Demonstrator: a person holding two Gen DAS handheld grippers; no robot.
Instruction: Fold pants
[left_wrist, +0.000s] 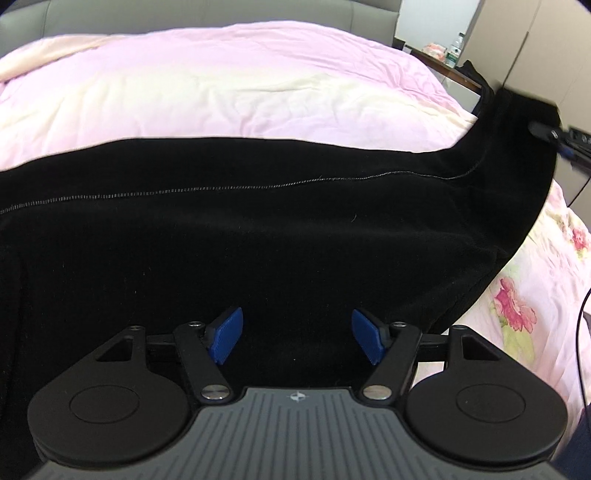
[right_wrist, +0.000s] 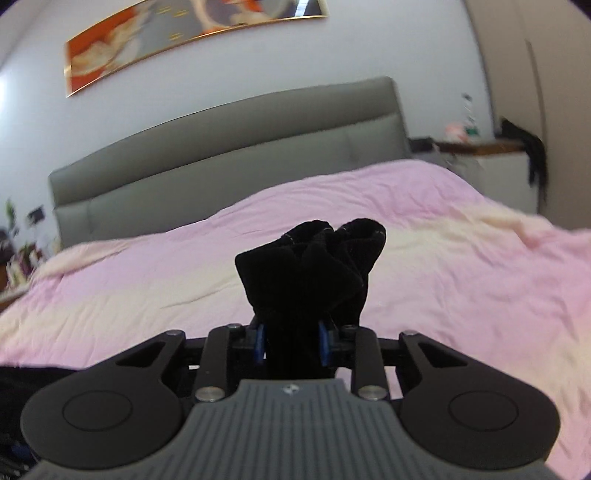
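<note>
A: Pink duvet (left_wrist: 221, 92) covers the whole bed, up to the grey padded headboard (right_wrist: 221, 155); the black pants (left_wrist: 258, 229) lie spread across the near part of it, filling most of the left wrist view; 1 stitched seam (left_wrist: 184, 190) runs along them.

B: How do you judge the cloth?

A: Soft, limp and fairly thick, I'd say, something like velvet; it drapes and bunches rather than holding a crease; light enough for 1 gripper to raise an end, though the rest will likely drag on the duvet; nothing fragile about it.

B: Where would you take hold?

A: At an edge or a corner, probably by the hem or the waistband, where the layers can be pinched together; a grab in the flat middle would only gather a lump.

B: And the 2 grippers?

A: The right gripper (right_wrist: 291, 341) is clamped on a bunched end of the pants (right_wrist: 310, 266), which sticks up past its blue pads (right_wrist: 260, 343); in the left view that end rises at far right; the left gripper (left_wrist: 297, 334) hovers over the dark cloth, jaws well apart, its blue pads (left_wrist: 225, 334) holding nothing.
</note>
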